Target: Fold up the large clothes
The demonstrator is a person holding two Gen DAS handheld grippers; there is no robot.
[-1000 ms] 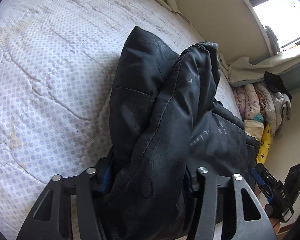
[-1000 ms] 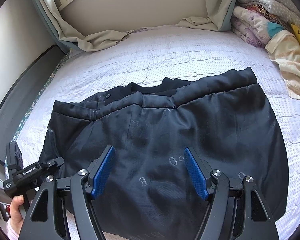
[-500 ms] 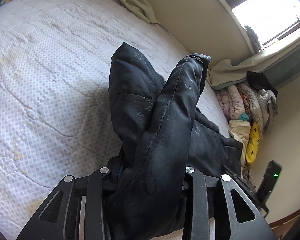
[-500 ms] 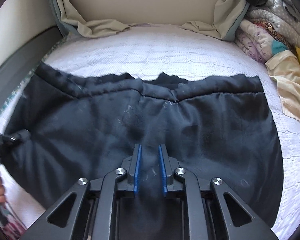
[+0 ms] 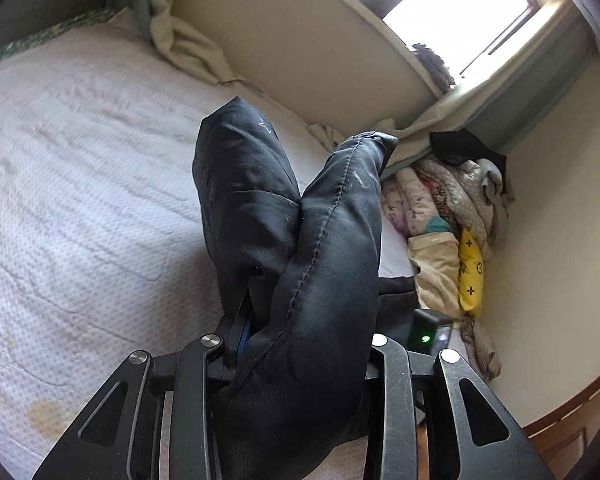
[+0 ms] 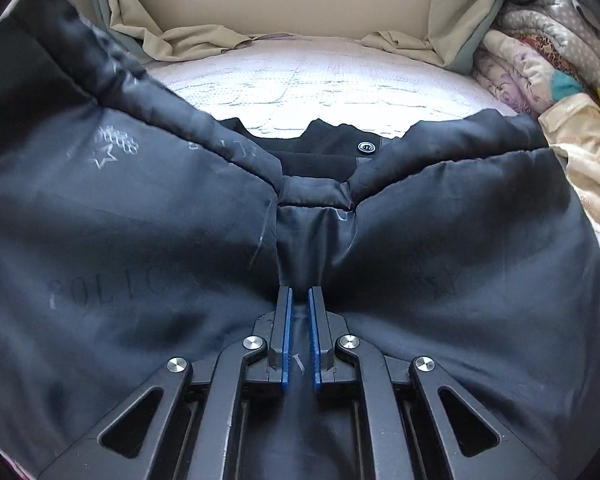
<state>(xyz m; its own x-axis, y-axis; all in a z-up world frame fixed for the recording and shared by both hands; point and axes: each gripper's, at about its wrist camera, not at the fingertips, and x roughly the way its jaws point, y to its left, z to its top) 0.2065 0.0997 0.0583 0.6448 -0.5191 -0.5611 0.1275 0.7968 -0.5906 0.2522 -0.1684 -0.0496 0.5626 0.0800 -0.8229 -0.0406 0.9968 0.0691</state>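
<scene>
Bed (image 6: 320, 80) with white quilted mattress cover fills both views; beige sheet (image 6: 196, 40) bunched along the far wall. Black padded jacket (image 6: 120, 216) spread on the bed, lining side up, faint stars and lettering printed on it, a snap button (image 6: 366, 146) visible near the collar. Its left part is lifted off the bed, the rest lies flat. Pile of folded blankets and clothes (image 5: 452, 208) stacked at the bed's corner by the wall, yellow patterned piece (image 5: 470, 276) among it. Window (image 5: 460, 12) above, bright.

Left gripper (image 5: 300, 344) clenched on a thick bunched fold of the jacket, fabric standing up between its jaws in two lobes, raised above the mattress. Right gripper (image 6: 299, 336) pinched shut on a narrow pleat of jacket lining near the middle, blue pads (image 6: 286, 336) close together with fabric squeezed between them, cloth puckering toward the jaws. Right gripper's body with a green light (image 5: 426, 337) shows in the left wrist view, low right.
</scene>
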